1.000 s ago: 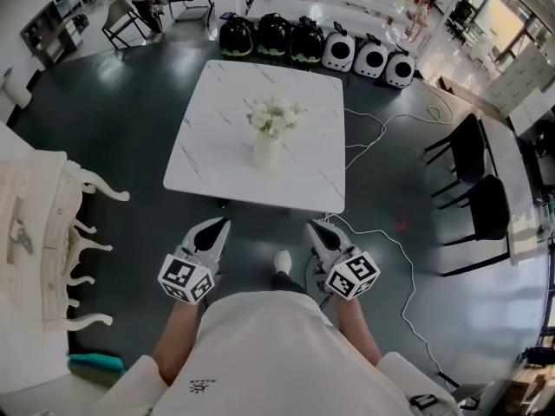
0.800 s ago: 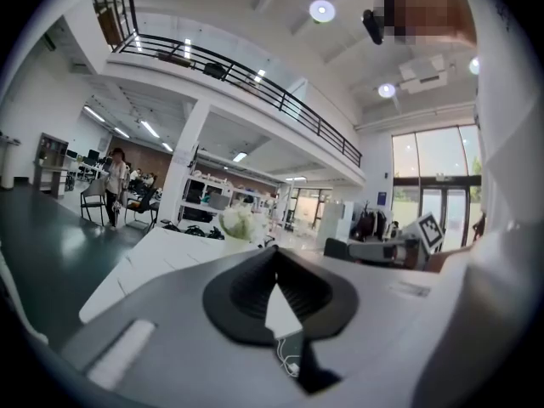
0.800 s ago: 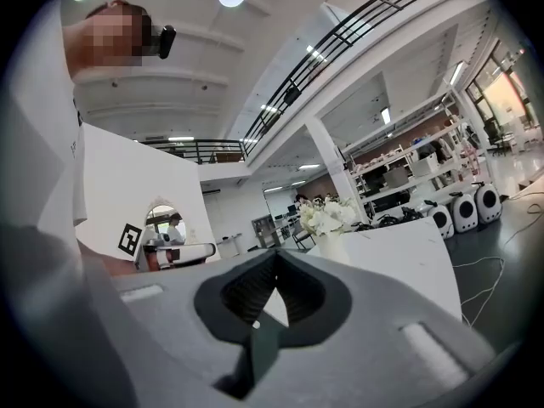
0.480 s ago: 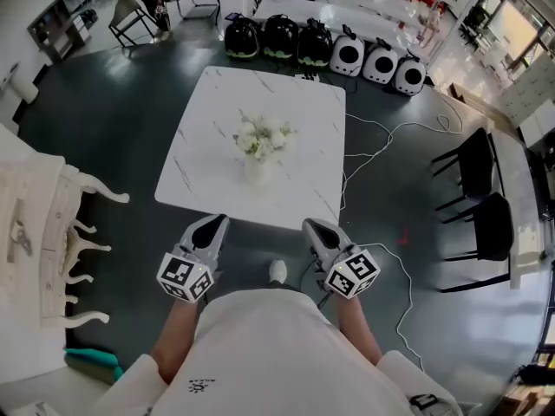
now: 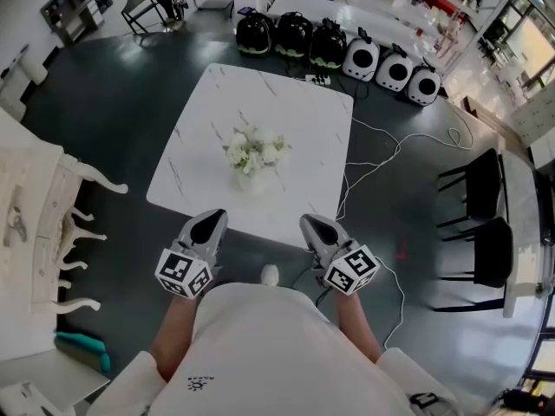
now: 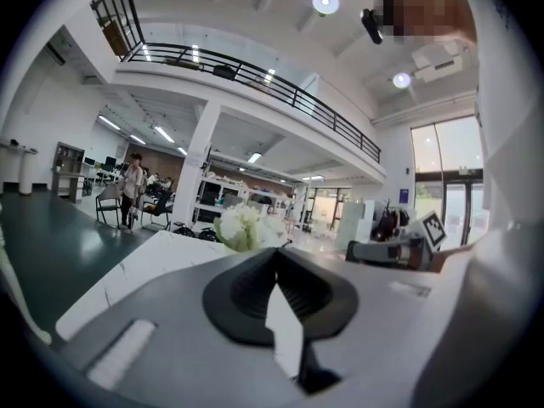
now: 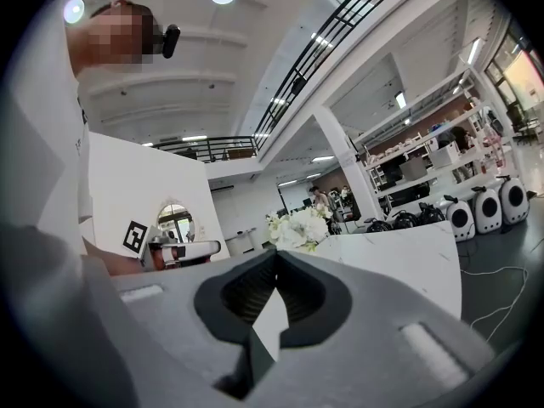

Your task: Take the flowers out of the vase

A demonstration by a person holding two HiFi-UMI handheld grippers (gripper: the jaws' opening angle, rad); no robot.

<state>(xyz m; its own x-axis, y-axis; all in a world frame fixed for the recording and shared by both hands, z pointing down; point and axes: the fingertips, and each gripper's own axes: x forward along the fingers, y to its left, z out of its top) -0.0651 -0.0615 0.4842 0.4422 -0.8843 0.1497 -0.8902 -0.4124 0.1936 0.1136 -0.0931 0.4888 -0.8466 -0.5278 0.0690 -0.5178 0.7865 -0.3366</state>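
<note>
A bunch of white flowers [image 5: 252, 148] stands in a pale vase [image 5: 251, 180] near the middle of a white marble table [image 5: 303, 137]. My left gripper [image 5: 211, 221] and right gripper [image 5: 310, 223] are held side by side just short of the table's near edge, well apart from the vase. Both are shut with nothing between their jaws. In the left gripper view the flowers [image 6: 246, 226] show beyond the closed left gripper [image 6: 274, 252]. In the right gripper view the flowers [image 7: 299, 226] rise just past the closed right gripper [image 7: 274, 253].
A row of black and white rounded cases [image 5: 347, 48] lines the floor beyond the table. A white cable [image 5: 375, 170] trails over the dark floor at the right. Two black chairs [image 5: 479, 206] stand further right. White carved furniture [image 5: 43, 224] stands at the left.
The table and flowers have come closer to me and sit lower in the head view. Both grippers stayed shut and side by side, now reaching the table's near edge.
</note>
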